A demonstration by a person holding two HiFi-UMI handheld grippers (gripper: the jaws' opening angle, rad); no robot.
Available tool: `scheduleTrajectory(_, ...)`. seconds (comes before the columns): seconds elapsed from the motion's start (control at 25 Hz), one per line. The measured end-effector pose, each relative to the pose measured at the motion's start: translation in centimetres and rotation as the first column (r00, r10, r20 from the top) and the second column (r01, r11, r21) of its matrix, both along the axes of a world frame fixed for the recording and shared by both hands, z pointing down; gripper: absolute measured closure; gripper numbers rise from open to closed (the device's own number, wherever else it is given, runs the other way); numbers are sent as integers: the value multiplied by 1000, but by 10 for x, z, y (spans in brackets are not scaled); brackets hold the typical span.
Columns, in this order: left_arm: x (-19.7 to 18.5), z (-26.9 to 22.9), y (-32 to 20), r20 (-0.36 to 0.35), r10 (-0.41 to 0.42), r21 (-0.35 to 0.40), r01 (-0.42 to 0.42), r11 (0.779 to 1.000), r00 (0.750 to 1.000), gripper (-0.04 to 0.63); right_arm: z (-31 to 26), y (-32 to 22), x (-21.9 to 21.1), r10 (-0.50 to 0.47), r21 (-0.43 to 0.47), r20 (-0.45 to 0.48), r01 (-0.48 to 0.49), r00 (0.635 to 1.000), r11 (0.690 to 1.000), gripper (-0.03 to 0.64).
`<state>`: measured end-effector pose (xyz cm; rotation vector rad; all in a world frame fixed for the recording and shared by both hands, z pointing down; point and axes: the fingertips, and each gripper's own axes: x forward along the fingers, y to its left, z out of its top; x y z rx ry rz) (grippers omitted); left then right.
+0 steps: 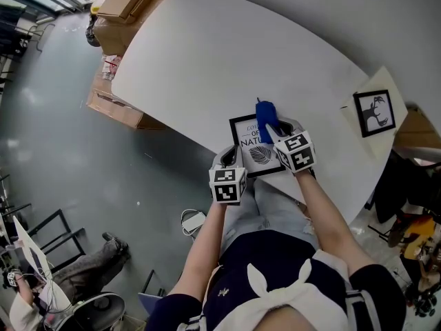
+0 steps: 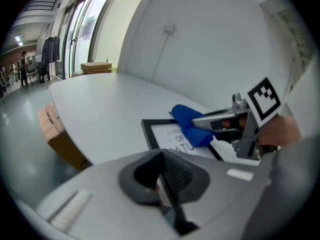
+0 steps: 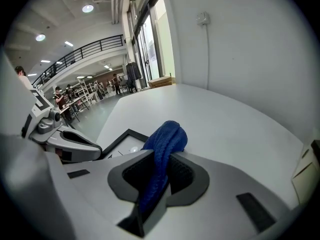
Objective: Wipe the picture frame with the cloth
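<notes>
Black-framed leaf-print picture [image 1: 253, 152] is lying flat near the front edge of the white oval table [image 1: 227, 54]. The right gripper [image 1: 273, 135] is clenched on a blue knitted cloth [image 1: 266, 118] draped over the frame's far edge. The left gripper [image 1: 232, 161] looks clamped onto the frame's near-left corner.

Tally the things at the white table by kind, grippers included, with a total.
Picture frames: 2, near frame and far frame
Blue cloth: 1
Grippers: 2, left gripper and right gripper
Total: 5
</notes>
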<state>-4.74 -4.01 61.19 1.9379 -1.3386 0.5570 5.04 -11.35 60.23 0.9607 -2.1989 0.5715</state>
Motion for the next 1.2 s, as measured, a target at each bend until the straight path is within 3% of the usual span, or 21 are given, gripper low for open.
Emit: scheduleTrajectory(1.2, -3, 1, -1, 3, -16, 15, 16, 1000, 1000, 591, -1, 34, 13, 20, -11, 44, -19, 999, 1000, 554)
